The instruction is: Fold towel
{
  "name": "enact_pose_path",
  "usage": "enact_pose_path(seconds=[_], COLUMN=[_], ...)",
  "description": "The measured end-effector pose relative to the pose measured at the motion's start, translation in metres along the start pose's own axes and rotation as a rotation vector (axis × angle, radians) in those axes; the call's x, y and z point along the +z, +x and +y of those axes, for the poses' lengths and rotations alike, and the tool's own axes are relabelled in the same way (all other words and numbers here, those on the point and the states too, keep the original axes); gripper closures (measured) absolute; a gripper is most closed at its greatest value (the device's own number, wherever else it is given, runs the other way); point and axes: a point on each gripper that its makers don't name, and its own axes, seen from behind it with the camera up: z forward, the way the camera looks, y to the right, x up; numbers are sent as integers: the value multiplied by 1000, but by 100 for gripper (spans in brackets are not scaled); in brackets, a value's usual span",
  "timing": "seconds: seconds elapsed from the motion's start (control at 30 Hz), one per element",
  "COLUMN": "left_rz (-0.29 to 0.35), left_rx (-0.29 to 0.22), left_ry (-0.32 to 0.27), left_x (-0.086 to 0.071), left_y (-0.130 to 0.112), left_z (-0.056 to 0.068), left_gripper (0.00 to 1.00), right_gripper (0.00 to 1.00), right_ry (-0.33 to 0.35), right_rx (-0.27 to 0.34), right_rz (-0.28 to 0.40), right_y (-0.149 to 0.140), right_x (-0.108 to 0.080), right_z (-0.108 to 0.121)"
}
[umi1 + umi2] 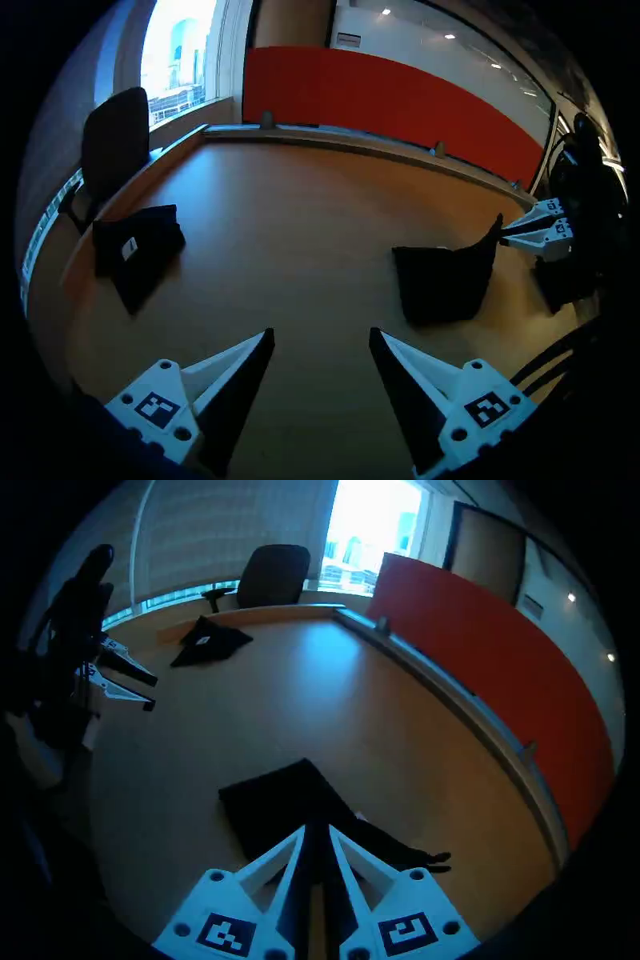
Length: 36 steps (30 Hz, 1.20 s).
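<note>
I've got the towel (268, 800) pinched by its corner in the right gripper (316, 832), left gripper (320, 336) spread empty; next, I reckon, carry that corner across.

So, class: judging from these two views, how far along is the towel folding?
Done: one dark cloth towel looks folded near the black chair. In hand: the right hand-held gripper pinches a lifted corner of a second dark towel. Left: completing that fold; the left hand-held gripper hangs open above the wooden table.
</note>
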Motion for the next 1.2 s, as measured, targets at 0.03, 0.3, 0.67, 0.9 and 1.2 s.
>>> enact_pose_path(seconds=[0.03,0.3,0.67,0.9,1.2], left_rz=[1,16,25,26,25], left_rx=[-1,-16,-66,-79,-74], left_ry=[2,20,41,41,46], left_x=[-1,-16,-30,-32,-32], left_y=[0,-3,-14,-17,-17], left_z=[-1,-7,-18,-17,-17], left_gripper=[12,12,12,12,12], right_gripper=[94,94,94,85,27], right_ry=[11,108,208,201,176], right_rx=[-9,-73,-82,-83,-49], right_rz=[-2,-31,-117,-112,-106], right_y=[2,13,-11,-11,-17], right_x=[4,47,96,93,81], right_z=[-5,-47,-88,-86,-78])
